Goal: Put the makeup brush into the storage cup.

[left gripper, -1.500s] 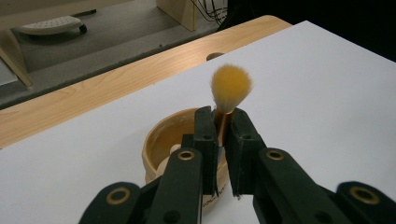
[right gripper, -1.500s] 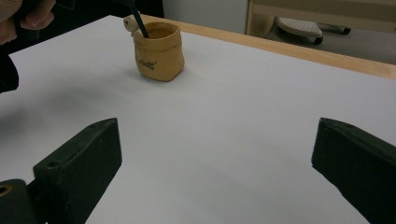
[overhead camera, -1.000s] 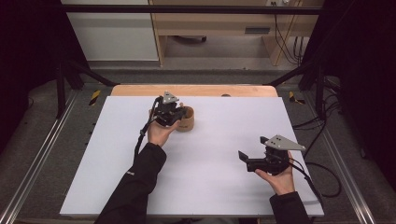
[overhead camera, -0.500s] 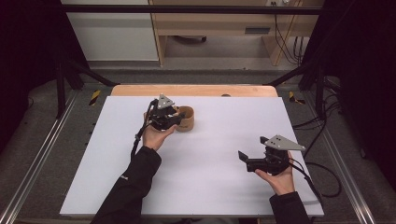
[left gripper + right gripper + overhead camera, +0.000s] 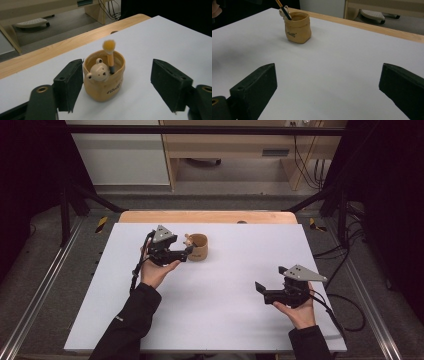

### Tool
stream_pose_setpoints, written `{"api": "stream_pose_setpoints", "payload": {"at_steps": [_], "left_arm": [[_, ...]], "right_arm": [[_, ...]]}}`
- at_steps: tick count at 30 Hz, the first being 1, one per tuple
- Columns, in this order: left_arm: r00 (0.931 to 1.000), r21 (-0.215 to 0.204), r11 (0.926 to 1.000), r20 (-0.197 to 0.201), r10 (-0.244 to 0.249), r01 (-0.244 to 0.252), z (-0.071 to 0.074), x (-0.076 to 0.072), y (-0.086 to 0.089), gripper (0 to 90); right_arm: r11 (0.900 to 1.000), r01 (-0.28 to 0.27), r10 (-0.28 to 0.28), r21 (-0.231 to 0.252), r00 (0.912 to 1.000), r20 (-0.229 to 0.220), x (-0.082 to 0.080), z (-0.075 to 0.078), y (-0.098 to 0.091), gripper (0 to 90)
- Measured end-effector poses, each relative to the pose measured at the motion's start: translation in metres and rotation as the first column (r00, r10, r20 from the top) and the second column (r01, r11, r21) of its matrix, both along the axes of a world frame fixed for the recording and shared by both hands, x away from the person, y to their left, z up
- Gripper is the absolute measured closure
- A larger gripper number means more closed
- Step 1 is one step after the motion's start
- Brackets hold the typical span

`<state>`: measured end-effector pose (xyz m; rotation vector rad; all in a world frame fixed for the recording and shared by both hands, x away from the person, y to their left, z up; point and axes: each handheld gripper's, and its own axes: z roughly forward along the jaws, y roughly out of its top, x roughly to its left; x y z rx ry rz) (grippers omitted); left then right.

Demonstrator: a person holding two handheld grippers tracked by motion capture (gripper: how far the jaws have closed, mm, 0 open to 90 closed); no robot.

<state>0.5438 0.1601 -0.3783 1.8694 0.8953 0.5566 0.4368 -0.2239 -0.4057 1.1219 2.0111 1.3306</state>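
Left tool (image 5: 116,87) just opened, backed off cup (image 5: 104,76) — brush (image 5: 110,56) inside.

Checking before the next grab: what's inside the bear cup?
A small brush stands inside the bear cup, its yellow bristle head up above the rim and leaning toward the bear's head. The cup's wall hides the handle's lower end and the bottom.

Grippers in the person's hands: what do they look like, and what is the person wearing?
Each gripper, left and right, is a black block with two flat, squarish black jaws. A grey three-cornered plate with small holes sits on top of each, and a black cable trails away. Both arms wear black sleeves.
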Motion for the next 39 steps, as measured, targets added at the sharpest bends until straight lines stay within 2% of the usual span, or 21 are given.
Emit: {"api": "stream_pose_setpoints", "payload": {"at_steps": [5,9,31,39], "left_arm": [[0.9996,-0.019,0.9994,0.002,-0.028,0.028,0.002,-0.011,0.007,20.2],[0.9991,-0.02,0.9989,-0.001,-0.042,0.042,0.002,-0.02,0.013,17.9],[0.9976,-0.064,0.9959,0.031,-0.062,0.063,0.005,-0.062,0.041,11.8],[0.9981,-0.063,0.9966,0.033,-0.052,0.054,0.002,-0.073,0.052,11.6]], "right_arm": [[1.0,-0.002,0.002,0.001,1.0,-0.001,0.0,0.0,0.0,2.1],[1.0,-0.004,0.004,0.001,1.0,-0.001,-0.001,0.001,0.0,2.1],[1.0,-0.008,0.008,0.0,1.0,-0.001,-0.001,0.001,-0.001,2.0],[1.0,-0.008,0.008,0.002,1.0,-0.002,-0.002,0.001,0.0,2.0]]}}
